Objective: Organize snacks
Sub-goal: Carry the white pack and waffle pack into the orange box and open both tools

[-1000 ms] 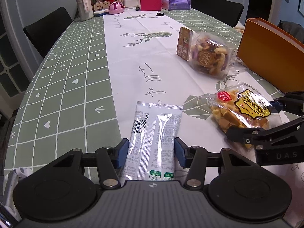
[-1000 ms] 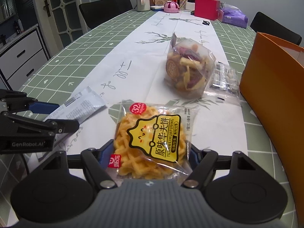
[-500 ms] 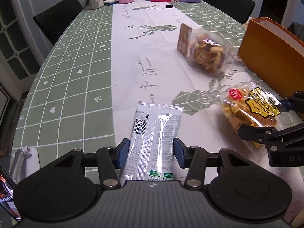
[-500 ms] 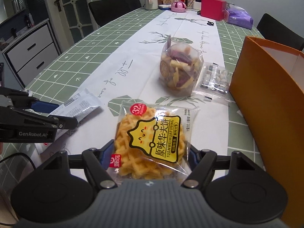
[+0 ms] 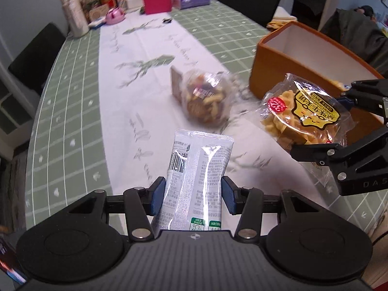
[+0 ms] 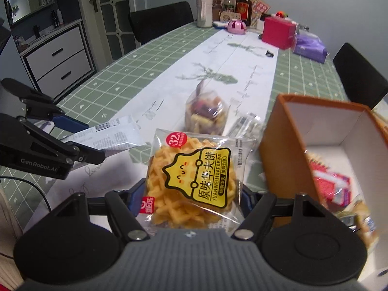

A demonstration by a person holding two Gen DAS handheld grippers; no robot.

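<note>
My left gripper (image 5: 193, 195) is shut on a silver-white snack packet (image 5: 201, 160), held above the table with its barcode side up. To its right, my right gripper (image 5: 322, 123) is shut on a clear bag of yellow waffle biscuits (image 5: 300, 114), just in front of the orange box (image 5: 278, 72). In the right wrist view, that waffle bag (image 6: 194, 177) sits between the pads of the right gripper (image 6: 194, 194). The open orange box (image 6: 278, 145) stands right beside it and has snack packs (image 6: 332, 186) inside. The left gripper (image 6: 92, 143) with its packet (image 6: 116, 135) hangs at the left.
A clear bag of mixed chips (image 5: 206, 99) and a small clear packet (image 6: 245, 126) lie on the white runner near the box. Bottles (image 6: 203, 7), a pink box (image 6: 276, 31) and a purple pack (image 6: 310, 46) crowd the far end. Black chairs (image 6: 160, 19) line both sides.
Both grippers have lifted their packs off the table and swung toward the orange box. The box's inside now shows in both views.
</note>
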